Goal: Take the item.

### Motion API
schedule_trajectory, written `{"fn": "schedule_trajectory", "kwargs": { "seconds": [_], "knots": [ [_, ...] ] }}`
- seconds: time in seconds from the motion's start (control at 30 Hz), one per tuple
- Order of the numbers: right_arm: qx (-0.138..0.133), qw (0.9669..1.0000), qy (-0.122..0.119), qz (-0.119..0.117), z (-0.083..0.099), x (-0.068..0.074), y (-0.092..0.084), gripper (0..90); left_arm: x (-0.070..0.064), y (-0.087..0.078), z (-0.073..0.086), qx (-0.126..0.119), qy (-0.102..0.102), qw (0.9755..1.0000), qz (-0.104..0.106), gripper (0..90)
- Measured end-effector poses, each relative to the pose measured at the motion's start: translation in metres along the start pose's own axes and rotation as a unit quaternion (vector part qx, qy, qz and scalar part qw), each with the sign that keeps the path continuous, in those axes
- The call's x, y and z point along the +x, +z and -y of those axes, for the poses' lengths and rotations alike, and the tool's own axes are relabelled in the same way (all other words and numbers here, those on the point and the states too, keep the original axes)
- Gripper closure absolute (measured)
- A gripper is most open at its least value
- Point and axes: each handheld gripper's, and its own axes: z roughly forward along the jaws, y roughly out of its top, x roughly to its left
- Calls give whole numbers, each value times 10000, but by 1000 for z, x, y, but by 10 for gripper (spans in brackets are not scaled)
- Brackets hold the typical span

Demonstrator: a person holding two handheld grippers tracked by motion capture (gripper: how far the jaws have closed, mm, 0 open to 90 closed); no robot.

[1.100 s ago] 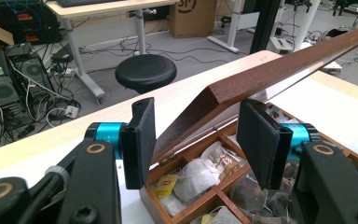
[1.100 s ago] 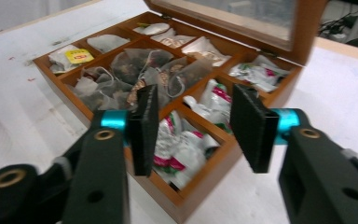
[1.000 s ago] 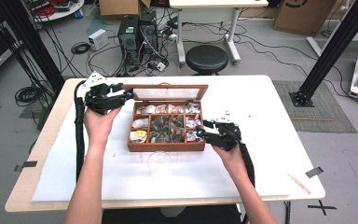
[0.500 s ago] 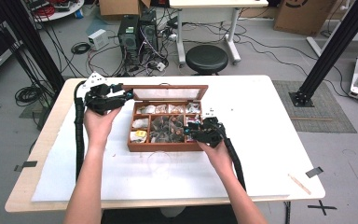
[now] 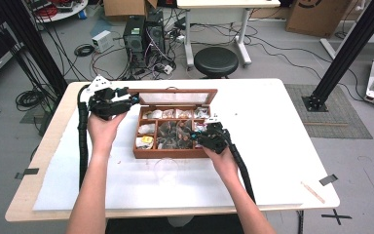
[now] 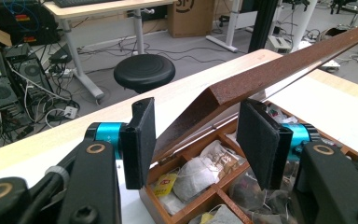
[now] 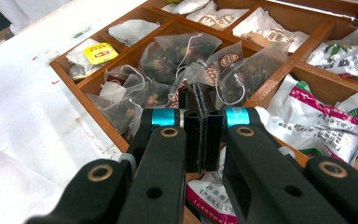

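High view: The wooden tea box (image 5: 174,131) sits near the middle of the counter (image 5: 282,146), on a white sheet, lid (image 5: 175,97) raised at the far side. The left gripper (image 5: 126,101) is at the lid's left corner. The right gripper (image 5: 198,138) reaches into the box's right half; its jaws have just been closing. A clear glass (image 5: 165,168) stands just in front of the box. Beyond the counter stand a black stool (image 5: 216,61) and computer towers (image 5: 143,34) among cables on the grey floor.

Left gripper view: The jaws stand apart with the lid's corner (image 6: 223,93) between the pads (image 6: 142,140); whether they press on it cannot be told. Below lie white tea bags (image 6: 196,175) in a compartment. The stool (image 6: 144,72) and a desk (image 6: 98,9) stand behind.

Right gripper view: The right gripper (image 7: 199,100) is clenched, pads together, above the centre compartment of mesh tea bags (image 7: 177,60); whether a bag or string is pinched cannot be told. Green-and-white sachets (image 7: 335,121) fill the compartment to the right, and a yellow-tagged bag (image 7: 95,52) lies at the left.
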Motion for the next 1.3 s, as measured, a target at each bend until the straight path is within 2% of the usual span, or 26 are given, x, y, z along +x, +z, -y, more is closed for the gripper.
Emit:
{"fn": "schedule_trajectory", "kwargs": {
  "seconds": [0.1, 0.4, 0.8, 1.3],
  "knots": [
    [-46, 9999, -120, 29, -1, 4, -1, 900, 0, 0, 0, 1, 9, 10000, -3, 474],
    [-248, 9993, -273, -3, -4, 11, -8, 900, 0, 1, 0, 4, 0, 10000, -9, 474],
    [-583, 9967, -542, -144, -14, 23, -29, 900, 0, 2, 0, 15, -4, 10000, -6, 474],
    [-1048, 9898, -846, -454, -20, 41, -60, 900, -1, 2, 0, 11, -15, 10000, -31, 475]
  ]
}}
